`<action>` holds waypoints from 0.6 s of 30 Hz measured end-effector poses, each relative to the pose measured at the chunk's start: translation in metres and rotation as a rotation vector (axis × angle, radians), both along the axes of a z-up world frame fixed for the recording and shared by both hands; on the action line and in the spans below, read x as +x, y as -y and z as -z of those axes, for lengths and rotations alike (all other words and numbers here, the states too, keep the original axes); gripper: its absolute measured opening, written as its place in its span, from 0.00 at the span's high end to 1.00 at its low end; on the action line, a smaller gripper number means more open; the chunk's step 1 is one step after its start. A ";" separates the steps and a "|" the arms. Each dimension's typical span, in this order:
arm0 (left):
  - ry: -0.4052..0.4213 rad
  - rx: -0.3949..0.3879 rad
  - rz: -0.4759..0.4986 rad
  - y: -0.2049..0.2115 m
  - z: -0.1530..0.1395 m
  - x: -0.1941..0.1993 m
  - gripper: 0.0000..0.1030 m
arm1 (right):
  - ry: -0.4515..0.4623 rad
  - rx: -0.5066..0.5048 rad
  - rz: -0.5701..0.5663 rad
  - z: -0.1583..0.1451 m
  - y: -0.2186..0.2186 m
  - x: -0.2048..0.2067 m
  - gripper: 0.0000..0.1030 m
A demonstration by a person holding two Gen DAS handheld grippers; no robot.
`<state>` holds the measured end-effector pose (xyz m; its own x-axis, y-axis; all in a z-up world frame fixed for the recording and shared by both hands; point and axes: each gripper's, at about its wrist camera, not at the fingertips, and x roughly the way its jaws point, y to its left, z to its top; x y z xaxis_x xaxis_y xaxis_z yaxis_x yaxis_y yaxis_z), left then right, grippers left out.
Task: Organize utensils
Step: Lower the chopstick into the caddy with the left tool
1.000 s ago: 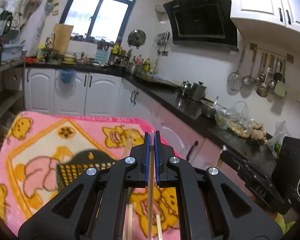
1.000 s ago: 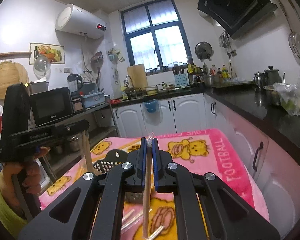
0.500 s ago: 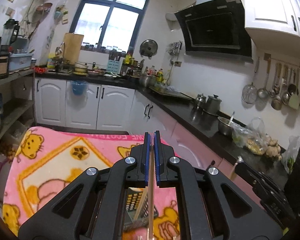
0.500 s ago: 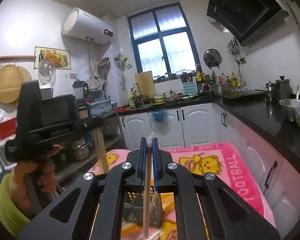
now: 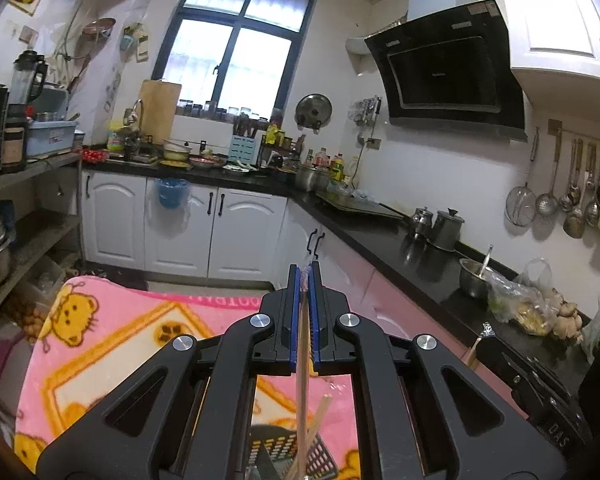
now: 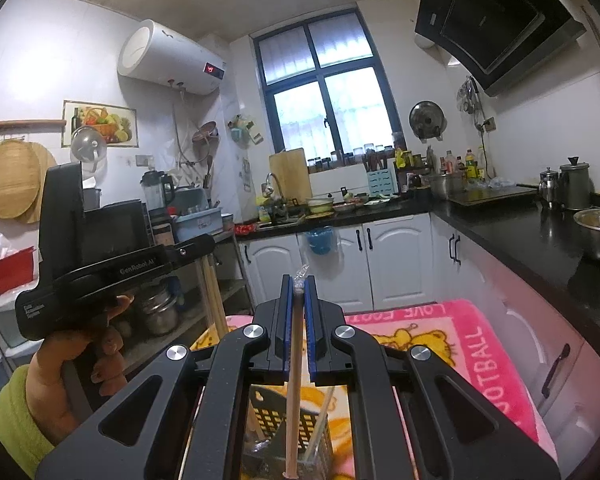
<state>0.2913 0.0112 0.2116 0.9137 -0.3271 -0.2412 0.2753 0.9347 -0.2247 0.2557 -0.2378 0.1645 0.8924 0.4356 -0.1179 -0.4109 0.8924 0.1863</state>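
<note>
Your pink bear blanket (image 6: 480, 344) covers the kitchen table, black countertop (image 5: 420, 256) at 3 o'clock. Your left gripper (image 5: 307, 312) and right gripper (image 6: 299, 332) each clamp a chopstick (image 5: 302, 380) (image 6: 293, 392); the perforated holder (image 6: 300, 428) below is mostly hidden.

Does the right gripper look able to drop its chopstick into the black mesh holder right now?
Probably yes: the right gripper holds its chopstick upright above the holder, with nothing visible blocking the way down.

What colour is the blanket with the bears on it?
The blanket is pink with yellow bears, clearest in the right wrist view.
</note>
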 end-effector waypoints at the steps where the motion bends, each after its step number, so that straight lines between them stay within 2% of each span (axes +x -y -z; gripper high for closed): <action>1: 0.001 0.002 -0.003 -0.001 0.001 0.001 0.98 | 0.006 0.001 -0.001 -0.001 -0.003 0.003 0.94; 10: 0.009 -0.005 -0.025 -0.010 0.010 0.018 0.98 | 0.002 0.003 -0.009 0.003 -0.020 0.029 0.94; 18: 0.013 -0.008 -0.033 -0.015 0.018 0.024 0.98 | -0.027 0.004 -0.005 0.019 -0.031 0.051 0.94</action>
<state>0.3151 0.0264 0.1933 0.9271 -0.2985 -0.2267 0.2473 0.9416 -0.2285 0.3071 -0.2067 0.1456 0.8866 0.4408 -0.1403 -0.4105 0.8895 0.2006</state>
